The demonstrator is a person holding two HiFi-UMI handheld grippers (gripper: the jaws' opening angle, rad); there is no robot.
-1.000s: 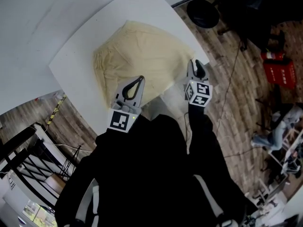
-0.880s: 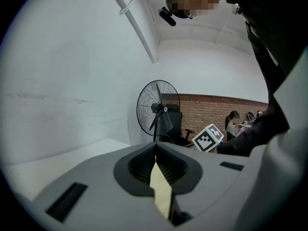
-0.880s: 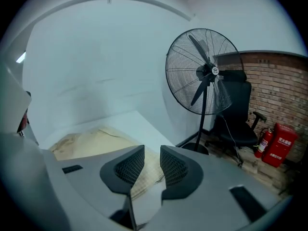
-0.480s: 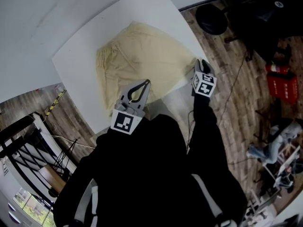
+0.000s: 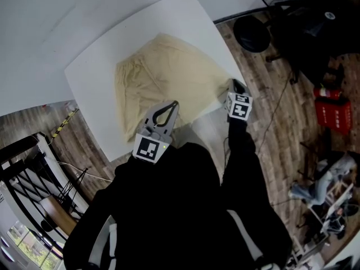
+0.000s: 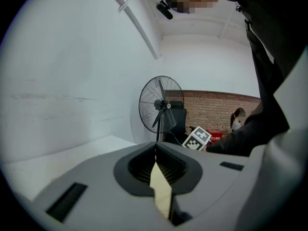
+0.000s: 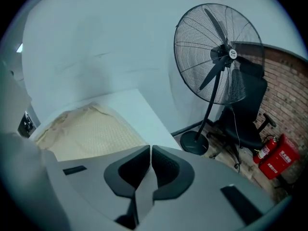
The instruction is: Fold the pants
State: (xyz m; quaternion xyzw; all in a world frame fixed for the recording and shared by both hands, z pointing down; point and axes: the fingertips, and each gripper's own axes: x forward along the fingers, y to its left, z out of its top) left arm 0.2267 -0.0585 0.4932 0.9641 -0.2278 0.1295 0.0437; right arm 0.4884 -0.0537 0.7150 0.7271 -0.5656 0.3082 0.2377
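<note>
White surface (image 5: pixel 90 77) as landmark. Plain white wall (image 5: pixel 39 16) along its far side. Wood-plank floor (image 5: pixel 264 117) to right of surface. Black pedestal fan (image 7: pixel 216 57) off far-right corner, with black chair (image 7: pixel 246 117) just beside fan. Brick wall (image 6: pixel 216 110) beyond both. Red box (image 5: pixel 332 110) farther right on floor. Black metal rack (image 5: pixel 25 179) off near-left corner, bright window (image 5: pixel 22 238) past it.

We see the pants (image 5: pixel 169 72) as soft cream cloth, matt and finely waffle-textured — the worktop (image 5: pixel 90 77) looks smooth, matt white; the floor (image 5: pixel 270 111) is grainy wood planks.
</note>
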